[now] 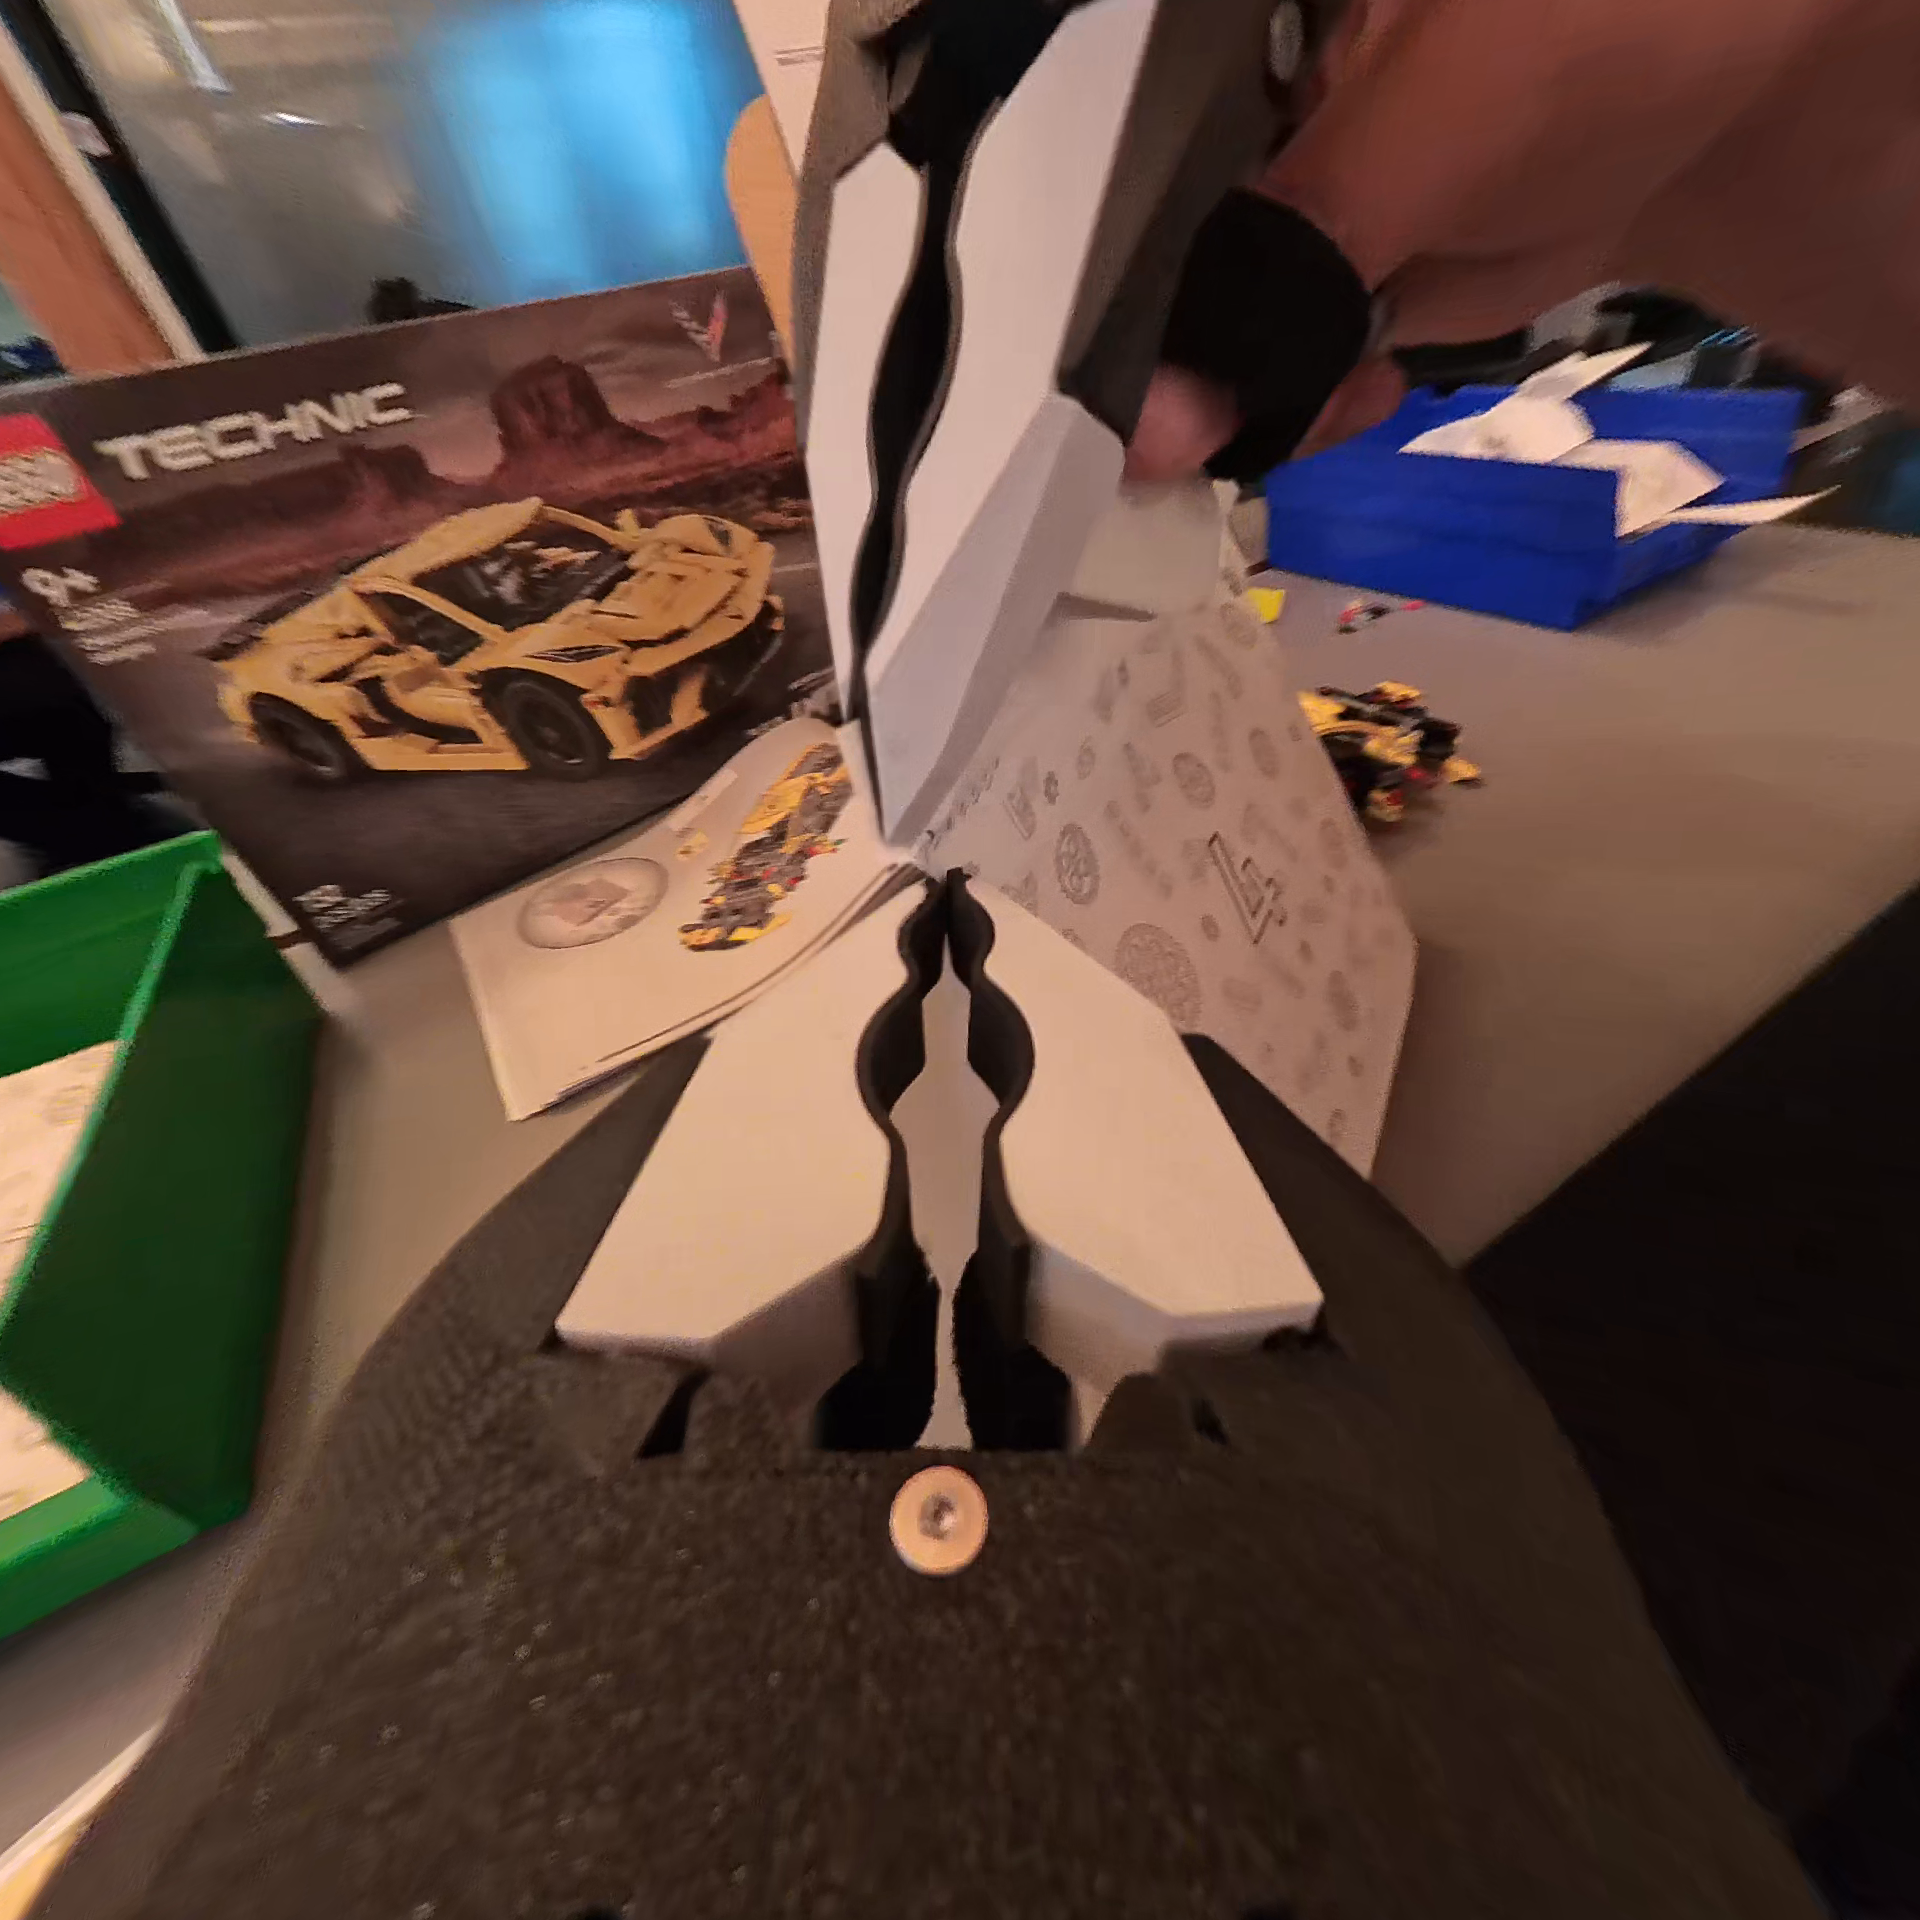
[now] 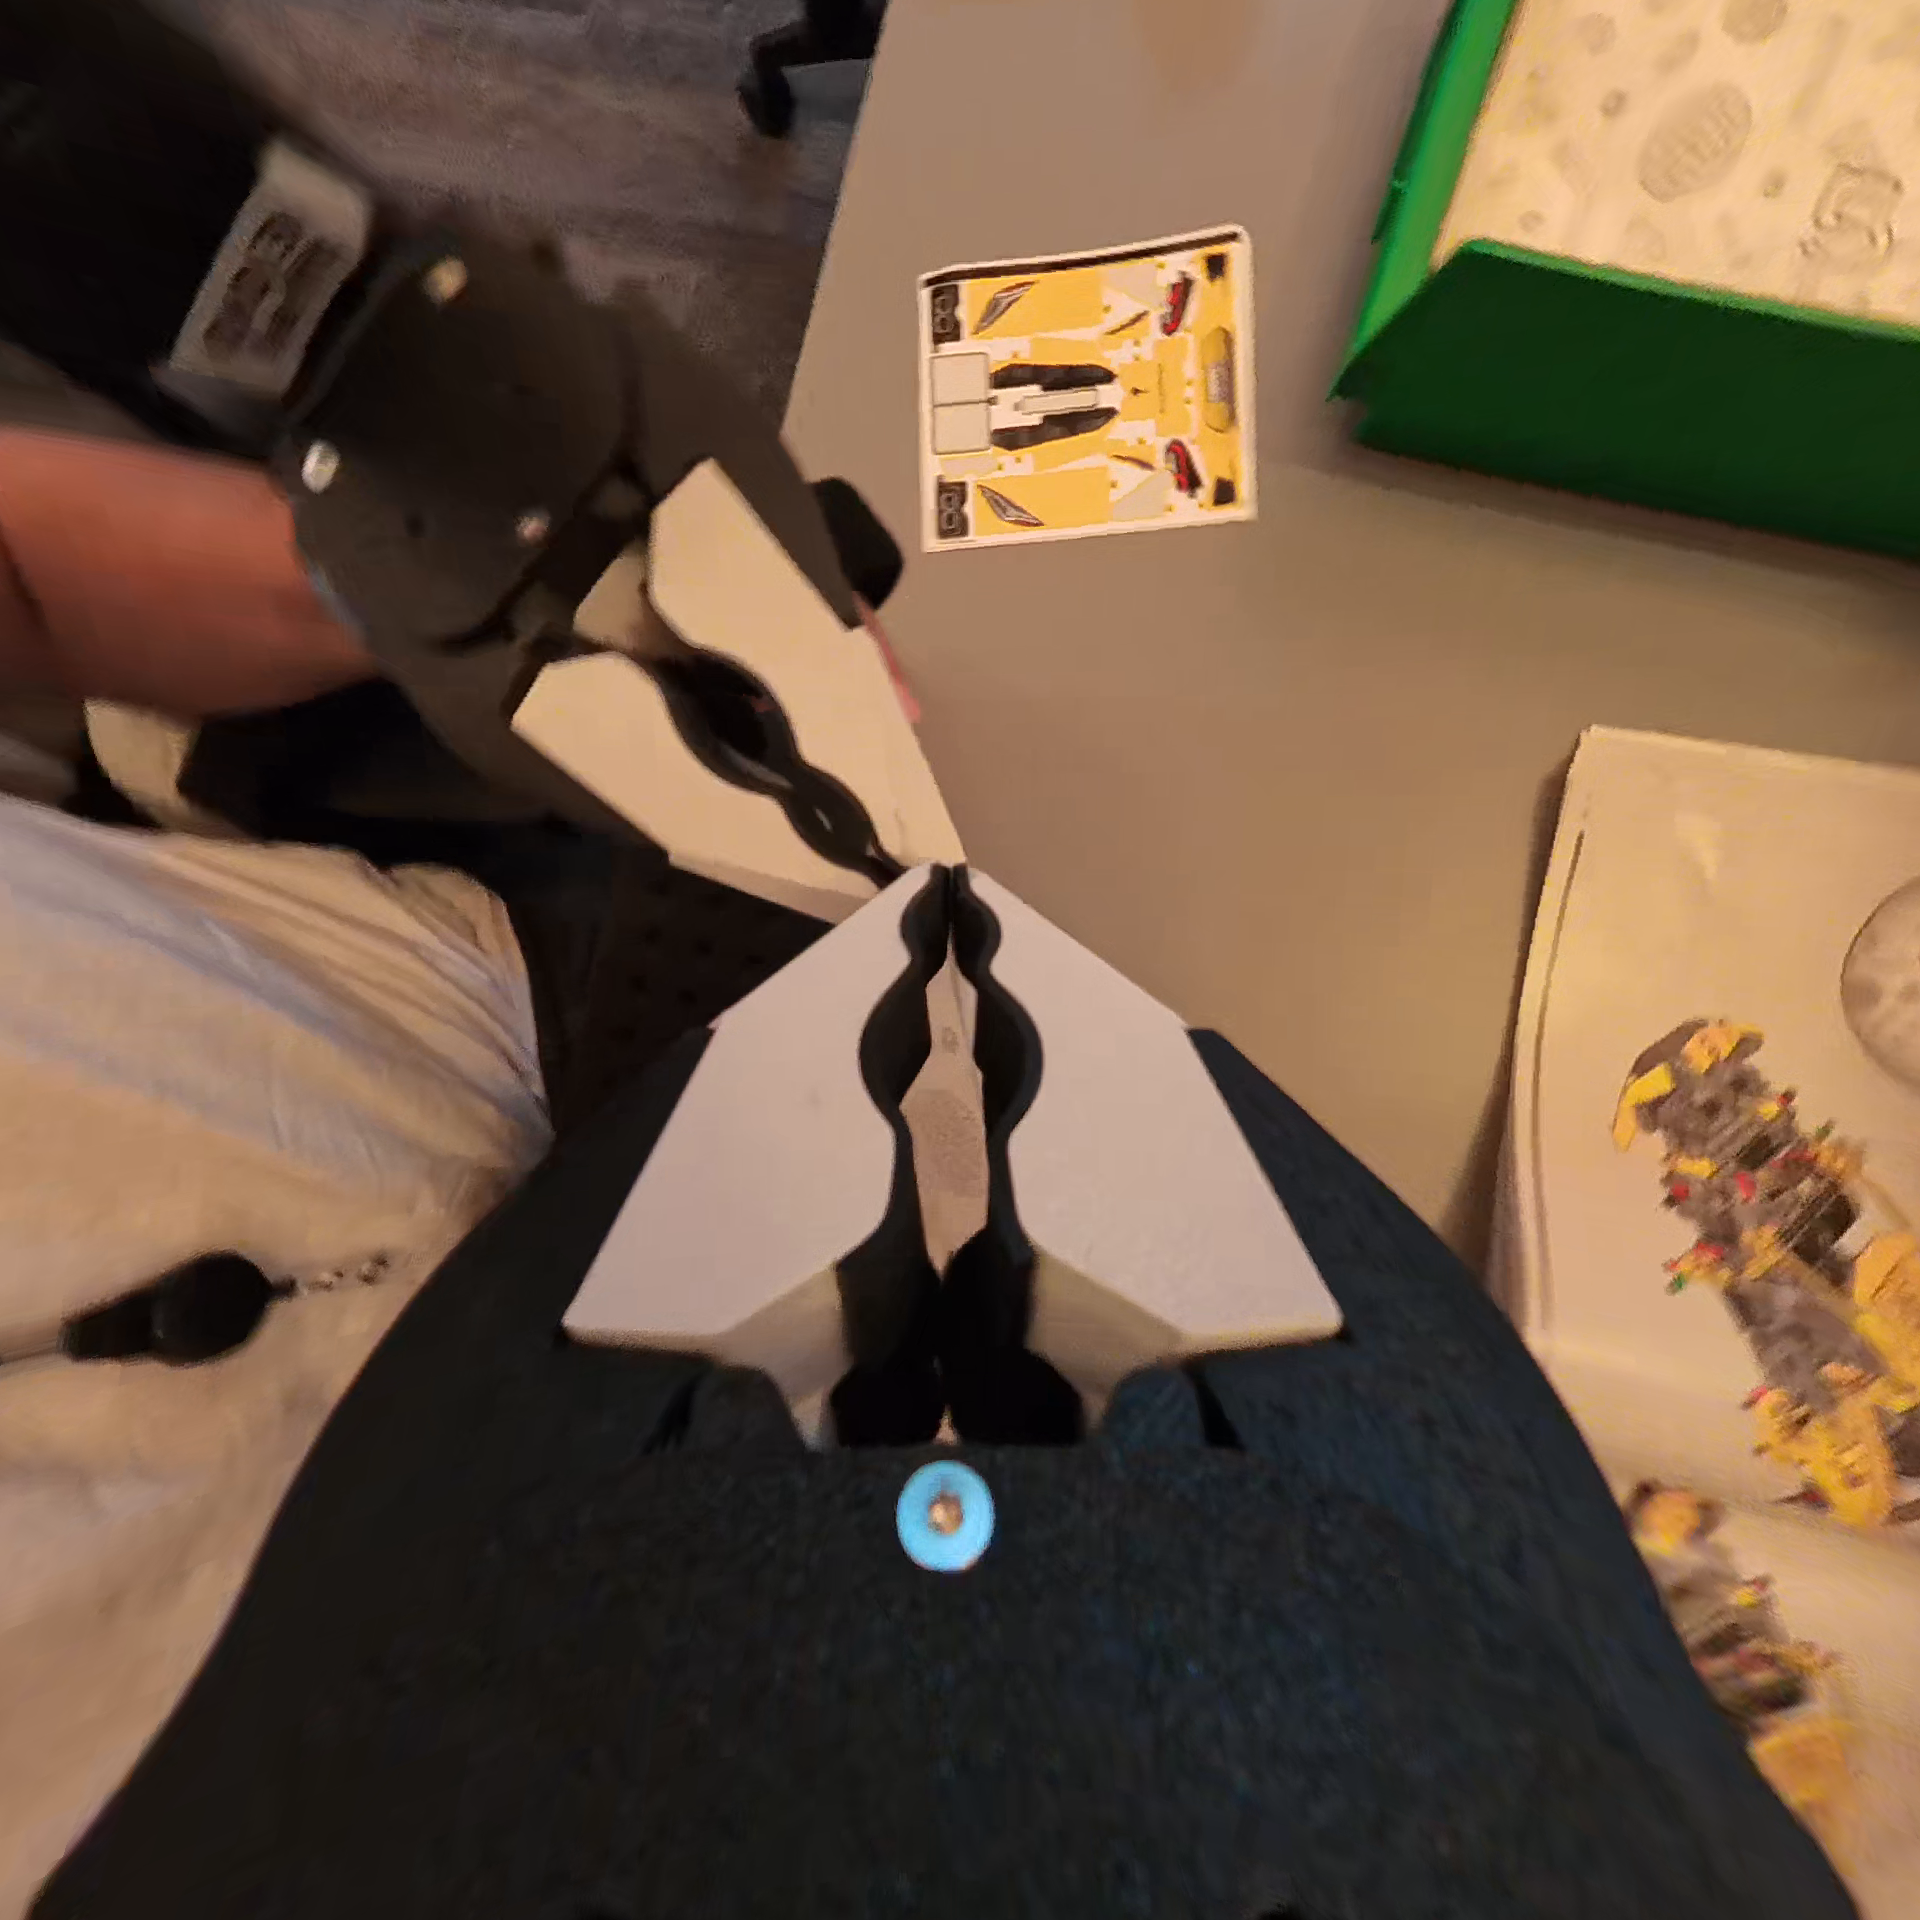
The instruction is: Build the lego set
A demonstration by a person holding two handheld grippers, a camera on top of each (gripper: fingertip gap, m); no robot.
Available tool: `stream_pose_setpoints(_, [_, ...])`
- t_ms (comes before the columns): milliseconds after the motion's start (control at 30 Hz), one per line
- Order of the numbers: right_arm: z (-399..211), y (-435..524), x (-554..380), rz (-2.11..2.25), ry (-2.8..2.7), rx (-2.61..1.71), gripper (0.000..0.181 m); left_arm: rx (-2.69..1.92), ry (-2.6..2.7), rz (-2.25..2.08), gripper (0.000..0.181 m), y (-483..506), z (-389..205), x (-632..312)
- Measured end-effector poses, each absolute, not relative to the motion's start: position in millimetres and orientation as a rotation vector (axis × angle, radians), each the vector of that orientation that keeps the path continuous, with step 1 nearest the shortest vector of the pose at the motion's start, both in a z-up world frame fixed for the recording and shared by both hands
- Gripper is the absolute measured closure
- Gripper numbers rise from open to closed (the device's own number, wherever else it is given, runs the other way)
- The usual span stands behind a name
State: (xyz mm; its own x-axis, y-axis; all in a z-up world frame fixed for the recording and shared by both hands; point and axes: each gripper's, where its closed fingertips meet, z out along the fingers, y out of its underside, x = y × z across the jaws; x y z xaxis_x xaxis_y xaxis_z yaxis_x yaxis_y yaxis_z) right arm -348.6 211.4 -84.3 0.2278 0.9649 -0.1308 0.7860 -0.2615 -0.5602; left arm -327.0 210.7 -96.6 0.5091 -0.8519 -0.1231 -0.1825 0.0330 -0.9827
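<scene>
Grey tabletop (image 1: pixel 1558 831) with a Lego car build laid out on it, seen from two gripper cameras.

In the left wrist view, the left gripper (image 1: pixel 948 894) reaches up from the bottom edge with its jaws pressed together on the corner of a white paper bag (image 1: pixel 1195 883) printed with grey part outlines. The right gripper (image 1: pixel 881 810) comes down from the top, held by a hand (image 1: pixel 1558 187), and is also clenched on the same corner, its tips almost touching the left one's. The bag is lifted off the table between them and leans to the right.

Behind the bag's corner lies an open instruction booklet (image 1: pixel 665 935). The Lego box (image 1: pixel 416 623), showing a yellow sports car, stands behind that. A green bin (image 1: pixel 177 1143) sits at the left, a blue bin (image 1: pixel 1507 520) holding white paper at the far right, and a partly built yellow and black model (image 1: pixel 1382 743) rests on the table beside the bag.

In the right wrist view, the right gripper (image 2: pixel 948 883) has a sliver of the printed bag (image 2: pixel 948 1143) pinched between its closed jaws. The left gripper (image 2: pixel 883 868) meets it from the upper left. A yellow sticker sheet (image 2: pixel 1086 384) lies flat beyond them. The green bin (image 2: pixel 1662 395) is at the top right and the booklet (image 2: pixel 1714 1039) at the right.
</scene>
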Motion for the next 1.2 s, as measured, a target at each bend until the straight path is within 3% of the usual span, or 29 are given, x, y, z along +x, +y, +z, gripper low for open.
stream_pose_setpoints(100, [-87.0, 215.3, -343.3, 0.599, -1.453, -2.231, 0.181, -1.468, 0.926, -0.571, 0.181, 209.6, -96.8, -324.9])
stream_pose_setpoints(167, [-87.9, 238.0, -319.9, 0.331, -1.350, -2.252, 0.181, -1.427, 0.949, -0.577, 0.181, 200.1, -92.6, -319.4])
stream_pose_setpoints(333, [-88.7, 237.8, -297.9, 0.454, -1.194, -2.348, 0.181, -1.417, 0.986, -0.589, 0.181, 191.0, -89.3, -313.0])
stream_pose_setpoints(1200, [-78.0, 259.7, -64.4, 0.245, -0.508, -2.461, 0.181, -1.413, 1.143, -0.829, 0.181, 136.0, -93.6, -302.9])
